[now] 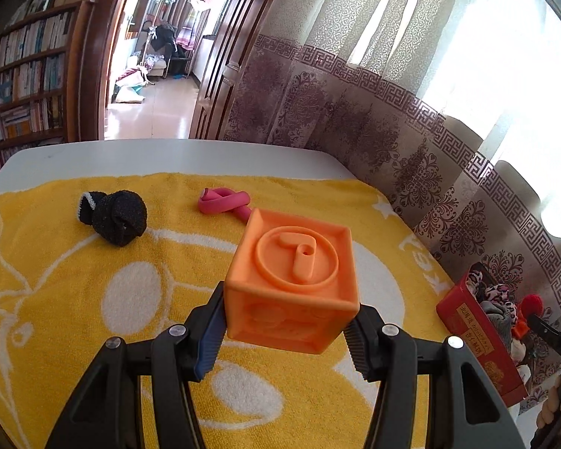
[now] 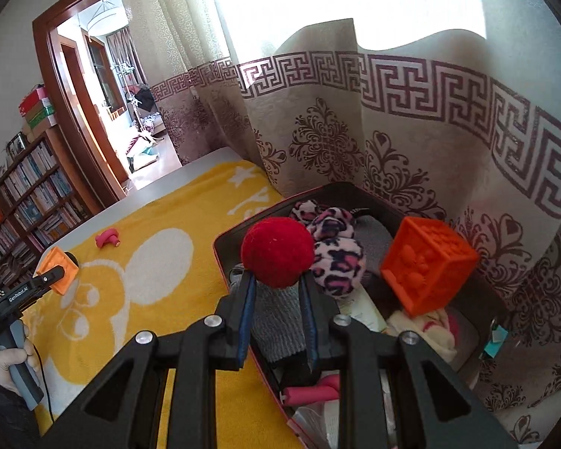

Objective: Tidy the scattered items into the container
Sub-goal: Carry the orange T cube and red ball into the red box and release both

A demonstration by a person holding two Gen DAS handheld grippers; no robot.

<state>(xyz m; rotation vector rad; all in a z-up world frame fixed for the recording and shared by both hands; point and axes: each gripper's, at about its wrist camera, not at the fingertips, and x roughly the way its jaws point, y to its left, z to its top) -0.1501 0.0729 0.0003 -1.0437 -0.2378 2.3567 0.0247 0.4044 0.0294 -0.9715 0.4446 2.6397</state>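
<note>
From the left wrist camera, the left hand-held gripper (image 1: pixel 286 336) was clenched on a soft orange rubber cube with a raised figure in a ring on its top face (image 1: pixel 293 280), its ribbed pads pressing the cube's two sides and carrying it clear of the yellow terry towel with white cartoon print (image 1: pixel 56 280) that covered the bench (image 1: pixel 131 153). Far to the left on the towel lay a rolled black sock with a white cuff (image 1: pixel 114 217); just behind the cube lay a twisted pink foam hair roller (image 1: pixel 224 200). At the right edge stood the red cardboard box (image 1: pixel 475 340), already holding soft items.

From the right wrist camera, the right hand-held gripper (image 2: pixel 278 301) was clenched on a dark red felt ball (image 2: pixel 276 252), held over the near left corner of the box (image 2: pixel 220 250). Inside lay leopard-print plush pieces (image 2: pixel 336 262), a darker orange embossed cube (image 2: pixel 426 265), a grey knitted sock (image 2: pixel 276 321) and another pink roller (image 2: pixel 310 393). The left gripper with its cube showed far to the left, well apart from the box.

The step in hand appeared to be delivery. Next, the ball needed releasing over a free spot in the box, then the cube carrying rightward across; the sock and roller remained.
</note>
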